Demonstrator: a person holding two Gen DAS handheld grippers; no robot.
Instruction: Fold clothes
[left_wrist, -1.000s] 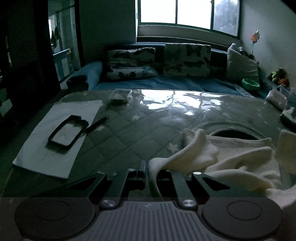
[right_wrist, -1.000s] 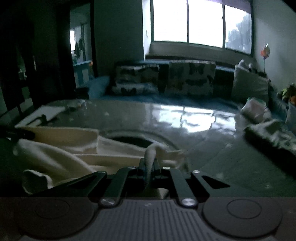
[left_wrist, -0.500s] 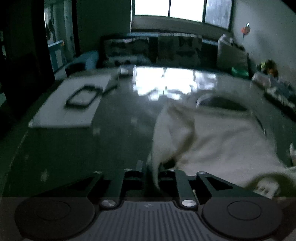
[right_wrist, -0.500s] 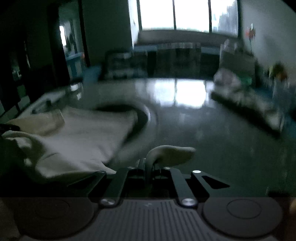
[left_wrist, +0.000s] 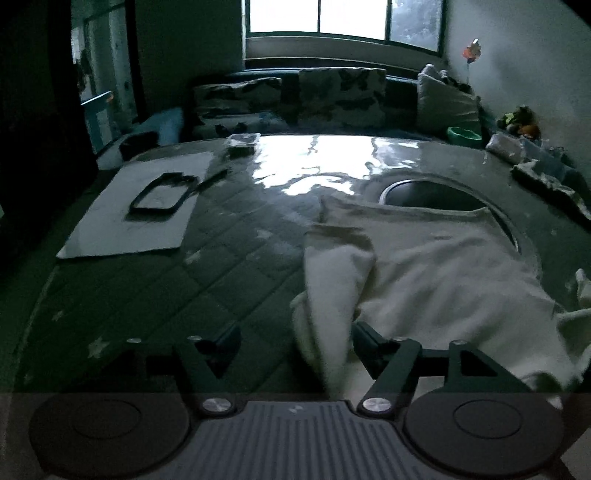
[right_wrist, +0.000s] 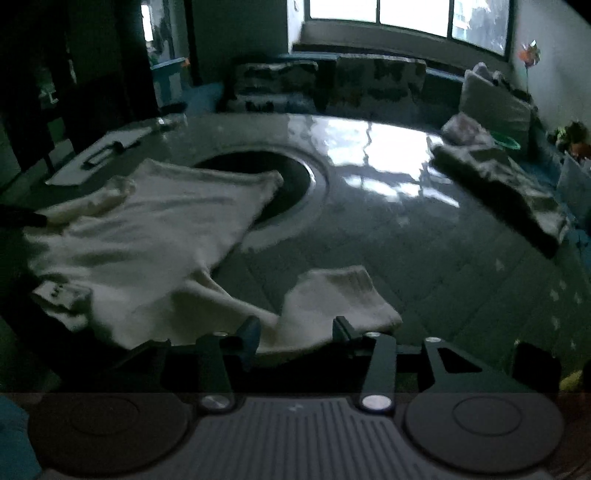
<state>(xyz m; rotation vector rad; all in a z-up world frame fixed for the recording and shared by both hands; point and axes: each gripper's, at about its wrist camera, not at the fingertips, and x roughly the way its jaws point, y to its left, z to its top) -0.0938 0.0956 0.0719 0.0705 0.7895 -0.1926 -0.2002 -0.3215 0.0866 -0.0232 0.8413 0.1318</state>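
Observation:
A cream knitted garment (left_wrist: 436, 269) lies spread on the dark quilted table (left_wrist: 207, 280), its far edge reaching a round hole (left_wrist: 436, 194) in the top. My left gripper (left_wrist: 295, 338) is opening, and a fold of the garment's left side rests loosely between its fingers, clear of the pads. The right wrist view shows the same garment (right_wrist: 147, 236) with a ribbed sleeve cuff (right_wrist: 340, 299) lying in front. My right gripper (right_wrist: 295, 330) is opening too, and the sleeve cloth sits between its fingers without being pinched.
A white sheet with a dark frame and a pen (left_wrist: 155, 199) lies at the table's far left. A patterned folded cloth (right_wrist: 498, 188) sits at the right. A small tray (left_wrist: 243, 142) is at the far edge, with a cushioned sofa (left_wrist: 332, 99) behind.
Both grippers were shut on the garment and pulled it toward the near edge, spreading it flat. Both have now opened and let the cloth drop.

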